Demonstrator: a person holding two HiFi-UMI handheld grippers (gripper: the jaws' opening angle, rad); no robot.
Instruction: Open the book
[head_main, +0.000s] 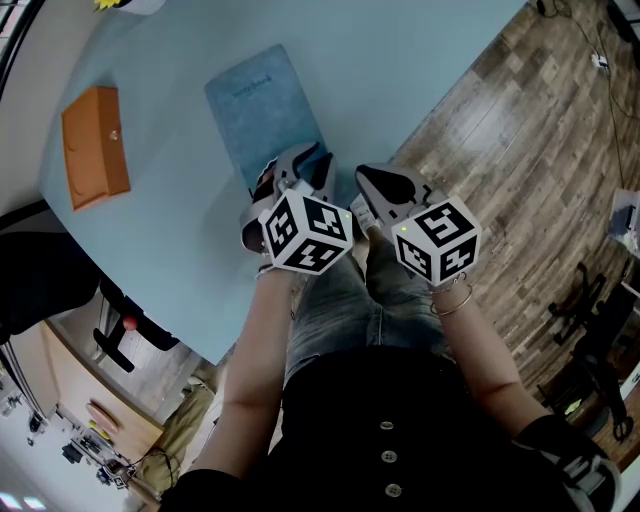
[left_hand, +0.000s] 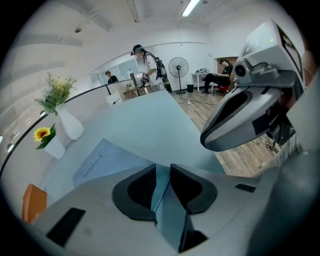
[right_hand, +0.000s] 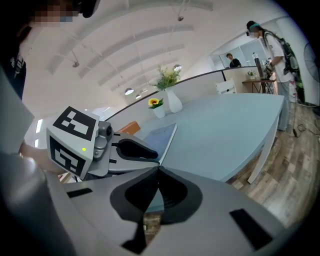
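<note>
Cover-grasping step, I judge: the unopened blue notebook (head_main: 262, 105) lies on the tabletop (head_main: 400, 60), the left claw (left_hand: 162, 167) slightly apart at its near corner, perhaps astride the cover's edge, the right claw (right_hand: 159, 170) pressed together, empty; next, pinch and lift.

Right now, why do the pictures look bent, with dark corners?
Both gripper views are fisheye: black corners, and the pale blue table looks bowed. The left gripper view has glare from a ceiling strip light. The head view is evenly lit, the blue notebook sharp.
</note>
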